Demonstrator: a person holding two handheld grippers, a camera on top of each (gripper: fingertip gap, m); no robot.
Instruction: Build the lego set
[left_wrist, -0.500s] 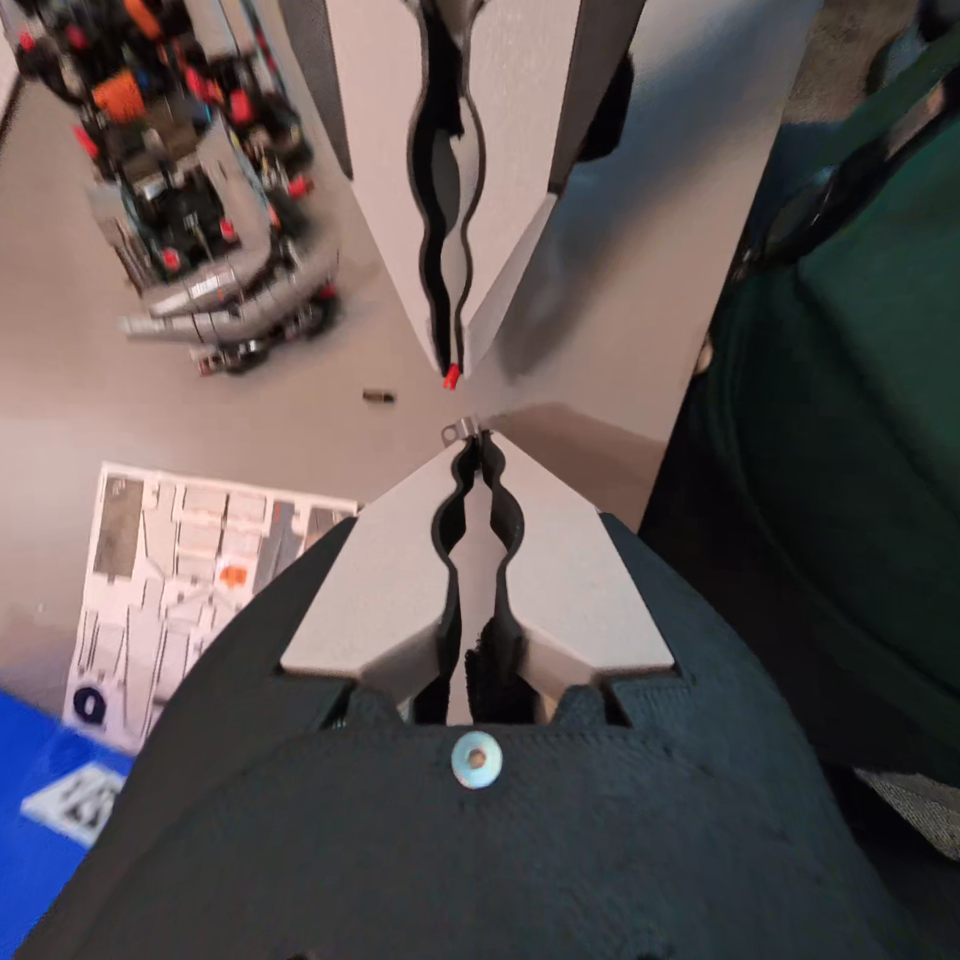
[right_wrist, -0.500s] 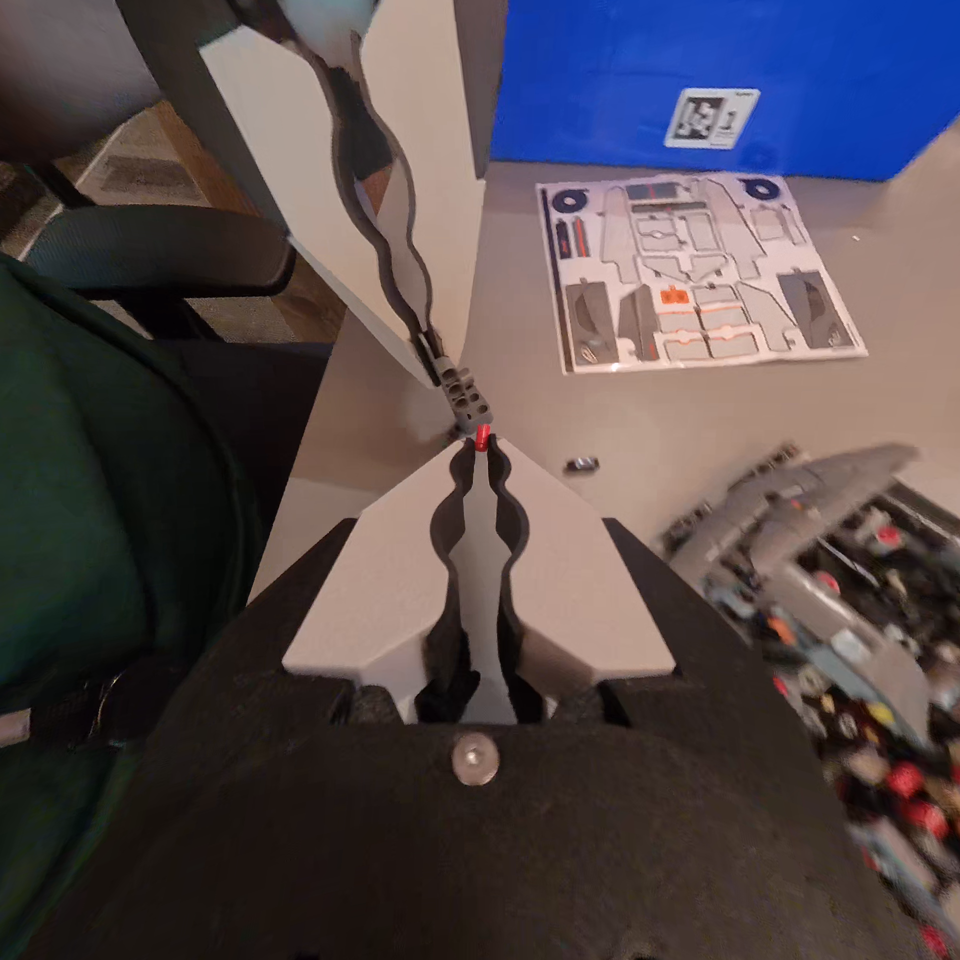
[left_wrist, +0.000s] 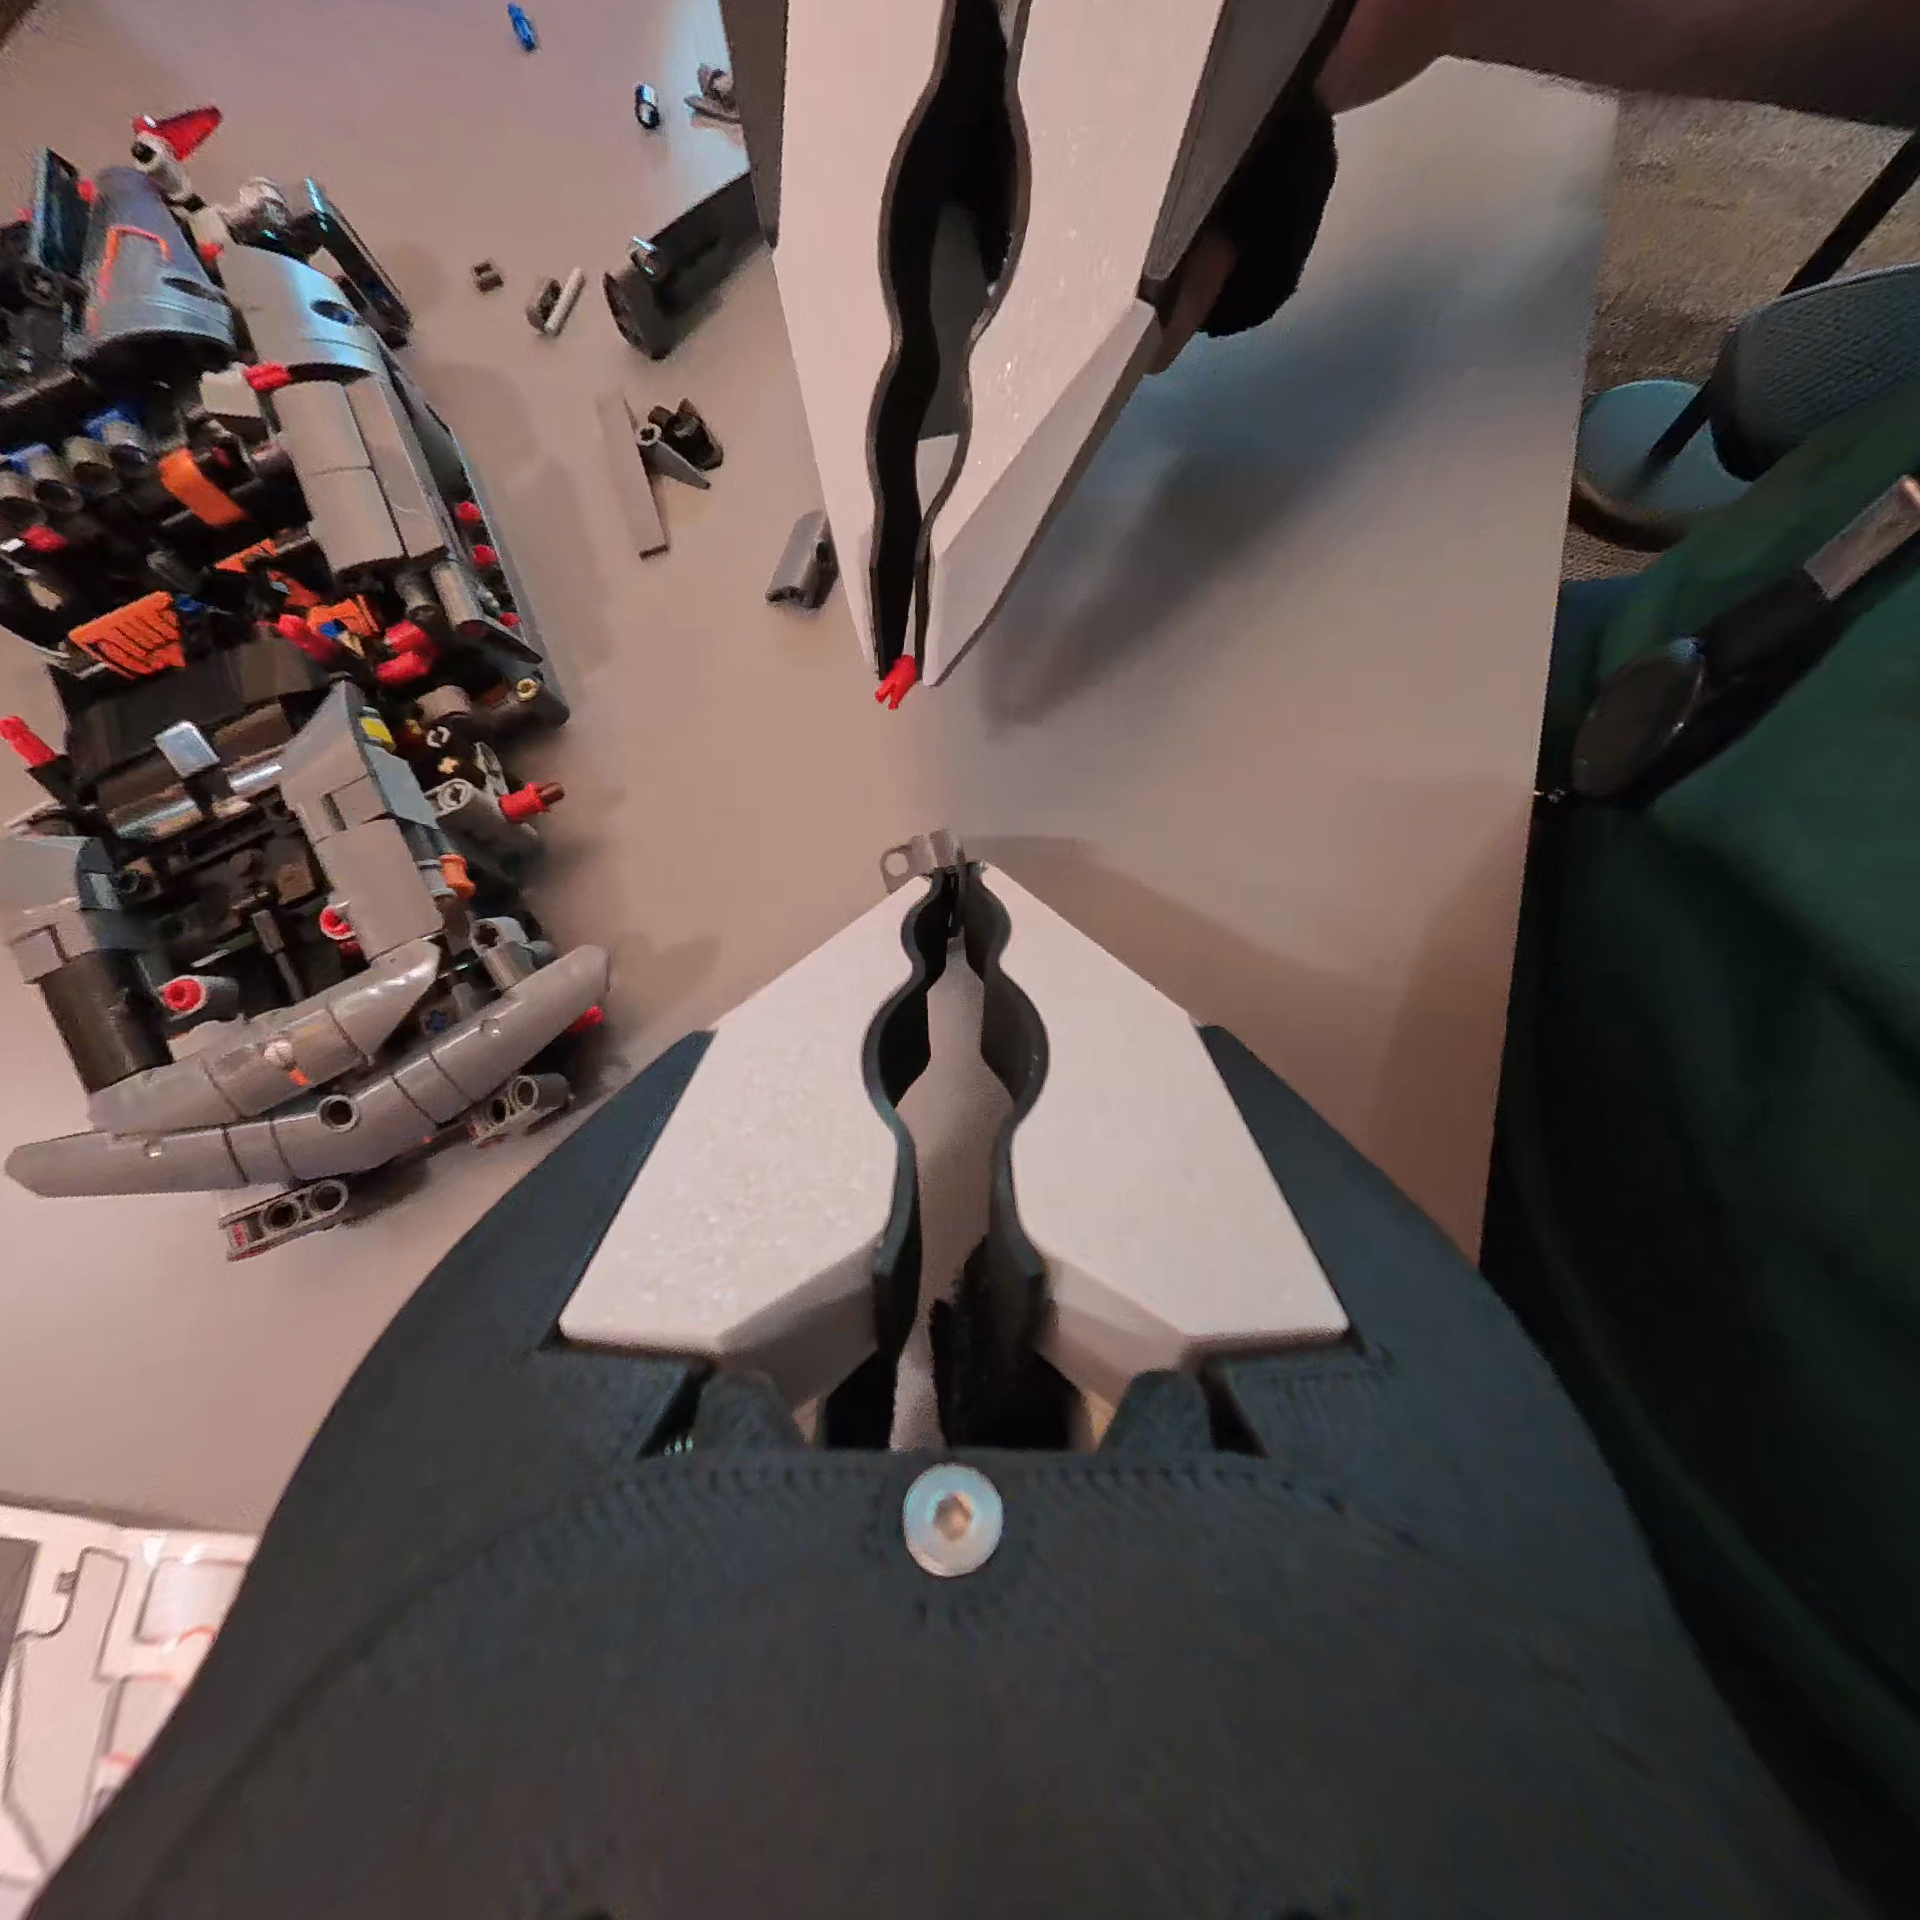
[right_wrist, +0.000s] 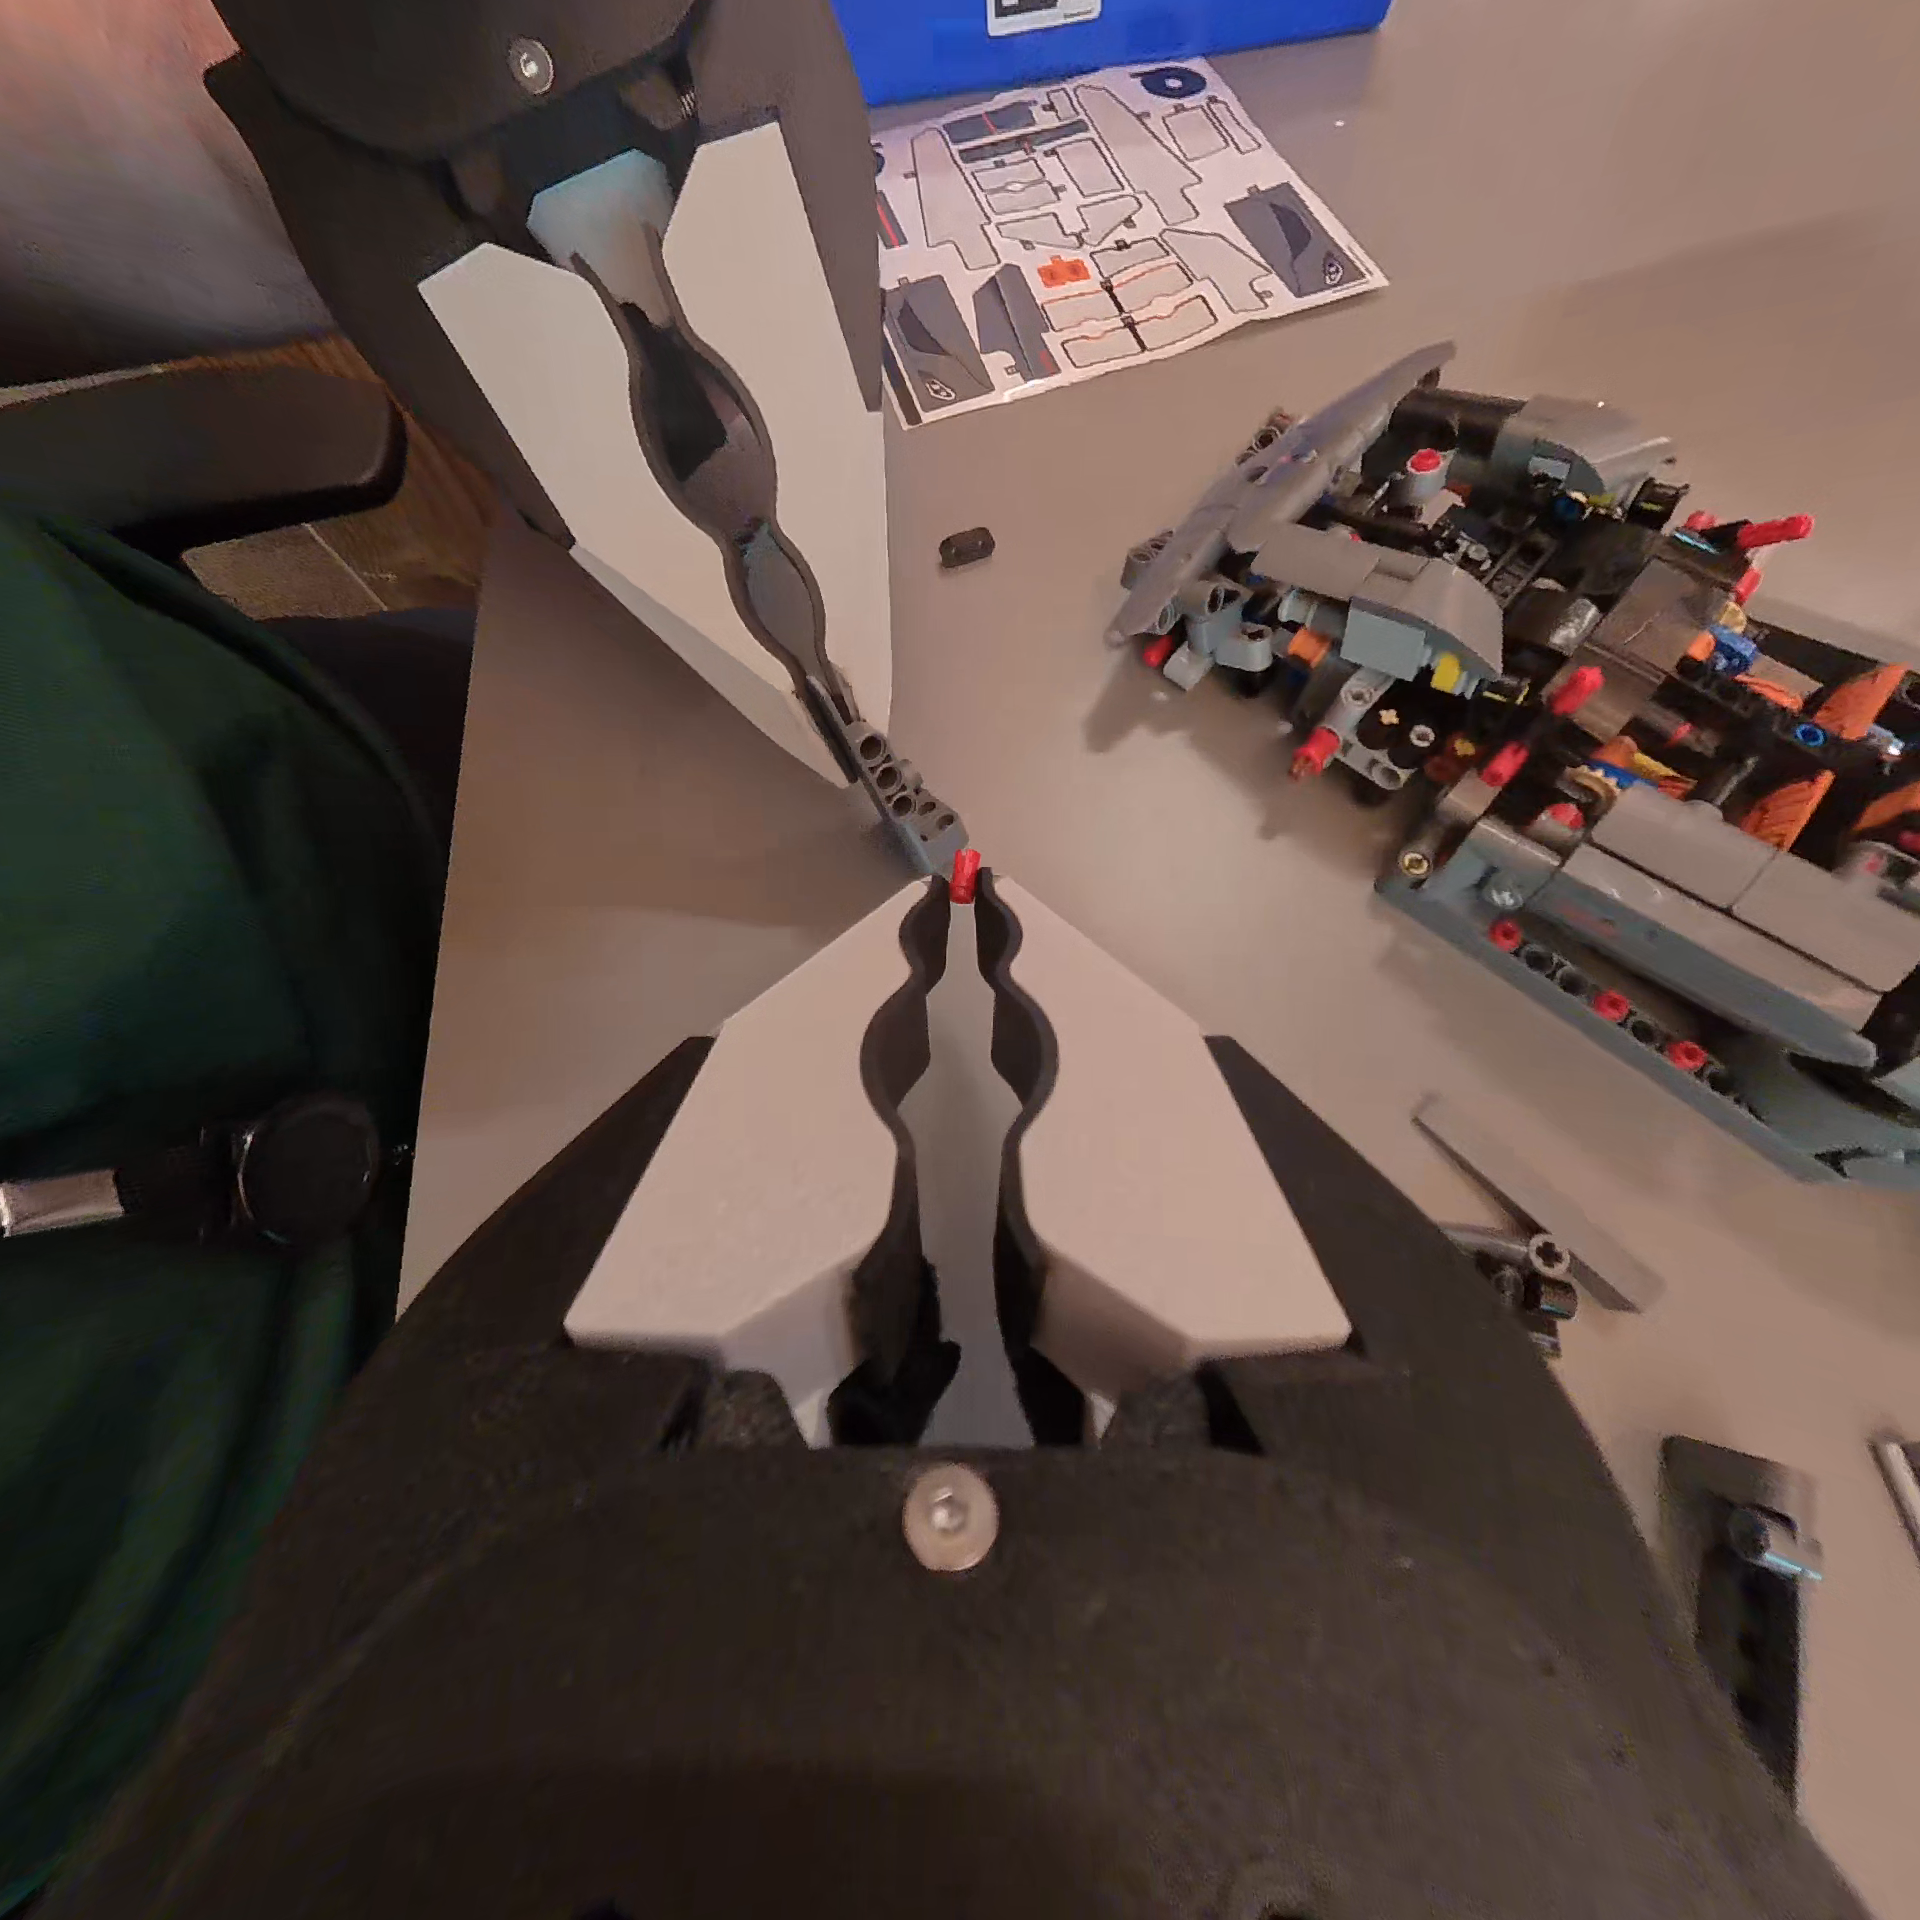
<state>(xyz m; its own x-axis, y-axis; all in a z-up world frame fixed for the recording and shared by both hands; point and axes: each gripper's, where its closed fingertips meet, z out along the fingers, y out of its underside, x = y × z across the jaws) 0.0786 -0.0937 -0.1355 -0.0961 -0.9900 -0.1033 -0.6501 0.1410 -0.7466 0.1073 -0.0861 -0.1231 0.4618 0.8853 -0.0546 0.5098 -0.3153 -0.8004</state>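
Note:
My left gripper (left_wrist: 951, 868) is shut on a small grey beam with holes (left_wrist: 914, 854); in the right wrist view the beam (right_wrist: 902, 784) sticks out of the left gripper (right_wrist: 831, 691). My right gripper (right_wrist: 964, 883) is shut on a small red pin (right_wrist: 964, 875), whose tip is just short of the beam's end. In the left wrist view the right gripper (left_wrist: 902, 665) comes from the top with the red pin (left_wrist: 896, 683) and points at my left tips across a gap. The half-built grey, black and orange model (left_wrist: 260, 675) lies on the table, also in the right wrist view (right_wrist: 1558, 748).
A sticker sheet (right_wrist: 1101, 239) lies before a blue box (right_wrist: 1101, 42) on the grey table (right_wrist: 1195, 935). Loose parts lie about: a black piece (right_wrist: 966, 545), a grey strip (left_wrist: 634, 478), dark pieces (right_wrist: 1538, 1278). A person in green sits at the table edge (left_wrist: 1538, 831). There is about 4 cm between the tips of the two grippers.
Both grippers have drawn back from each other a little, so the gap between pin and beam looks wider. The views have shifted and the model now shows more fully.

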